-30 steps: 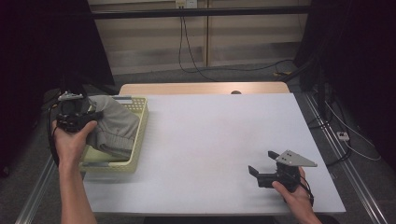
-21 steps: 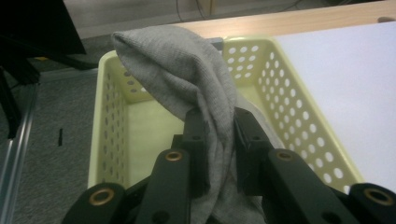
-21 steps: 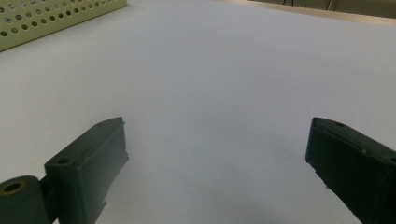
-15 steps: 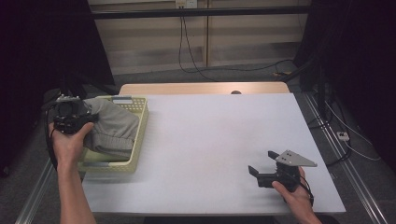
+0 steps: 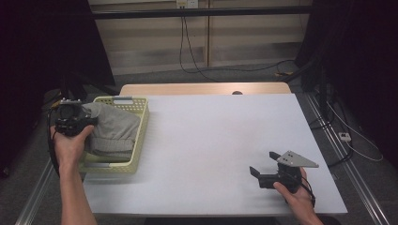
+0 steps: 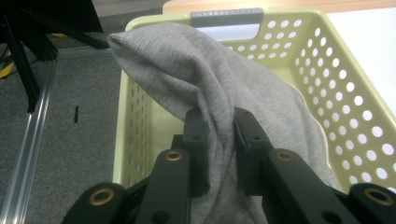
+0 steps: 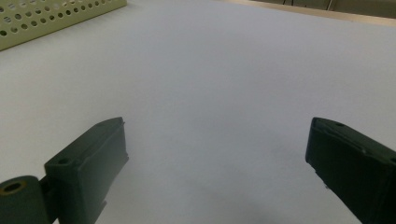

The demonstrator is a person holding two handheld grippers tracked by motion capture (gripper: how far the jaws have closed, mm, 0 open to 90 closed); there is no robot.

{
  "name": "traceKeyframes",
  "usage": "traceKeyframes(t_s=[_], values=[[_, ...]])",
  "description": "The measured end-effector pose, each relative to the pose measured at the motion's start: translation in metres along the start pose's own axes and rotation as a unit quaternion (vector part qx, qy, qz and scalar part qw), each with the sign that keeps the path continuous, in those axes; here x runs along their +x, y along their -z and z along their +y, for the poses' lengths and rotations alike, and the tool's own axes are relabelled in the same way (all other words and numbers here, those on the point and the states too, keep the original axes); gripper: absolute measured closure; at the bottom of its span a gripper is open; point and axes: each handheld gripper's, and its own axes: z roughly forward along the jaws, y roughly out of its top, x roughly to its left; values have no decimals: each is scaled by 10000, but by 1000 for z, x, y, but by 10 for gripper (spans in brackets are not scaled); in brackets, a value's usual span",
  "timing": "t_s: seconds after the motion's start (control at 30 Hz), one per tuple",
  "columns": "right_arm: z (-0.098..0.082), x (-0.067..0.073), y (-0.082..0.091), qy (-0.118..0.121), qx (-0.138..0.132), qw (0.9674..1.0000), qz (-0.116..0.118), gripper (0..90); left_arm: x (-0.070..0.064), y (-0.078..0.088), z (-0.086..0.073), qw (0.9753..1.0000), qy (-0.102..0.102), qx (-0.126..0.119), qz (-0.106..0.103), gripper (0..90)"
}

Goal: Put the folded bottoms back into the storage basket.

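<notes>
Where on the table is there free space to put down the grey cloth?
The white table top is bare between the pale yellow perforated plastic basket and the right gripper, and on back to the wooden strip. It is crowded inside the basket, where the left gripper pinches the grey knitted cloth.

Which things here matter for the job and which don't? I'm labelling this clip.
In use: grey cloth; yellow basket; left tool, clamped on the cloth.
Idle or background: right tool, open over the white table; floor cables.

Even overhead light on white table (image 5: 211, 140); dark surroundings; soft shadows; close jaws slightly blurred.
</notes>
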Motion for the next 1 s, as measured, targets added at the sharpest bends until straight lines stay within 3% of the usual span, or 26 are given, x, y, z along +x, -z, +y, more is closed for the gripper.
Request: traceKeyframes(t_s=[1.0], values=[[0,0,0,19,11,10000,0,52,-5,-32,-7,9985,-70,520,165,766]])
